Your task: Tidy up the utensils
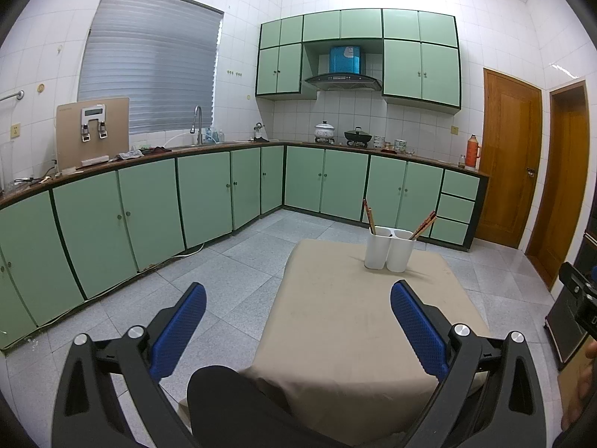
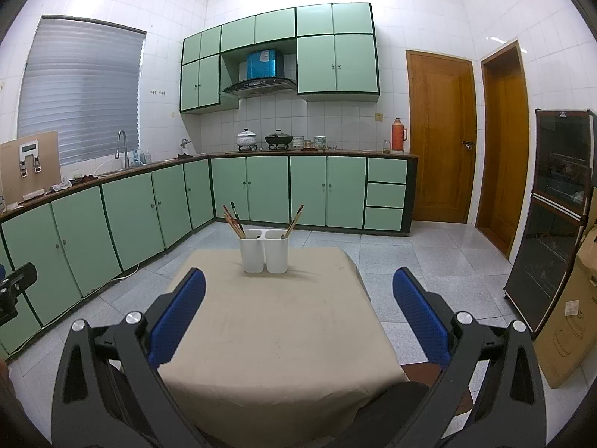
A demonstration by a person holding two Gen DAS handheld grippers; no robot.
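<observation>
- A tiled kitchen fills the background: mint-green cabinets (image 2: 123, 216) run along the left and centre of the frame, with a range hood (image 2: 259, 84) above the stove at upper centre.
- Two wooden doors (image 2: 440, 138) stand at the right of the right wrist view, and a dark glass-front cabinet (image 2: 552, 216) stands at the far right edge.
- A table under a beige cloth (image 2: 276, 328) takes up the lower centre of both views.
- A white two-compartment utensil holder (image 2: 264, 251) stands upright near the cloth's far edge, just above frame centre.
- Chopsticks (image 2: 233, 220) lean left out of its left compartment; a few more chopsticks (image 2: 294, 220) lean right out of the right one.
- The left gripper (image 1: 298, 306) hangs over the table's near left edge, jaws spread wide and empty.
- The right gripper (image 2: 298, 295) hangs over the cloth, jaws likewise wide apart, gripping nothing.
</observation>
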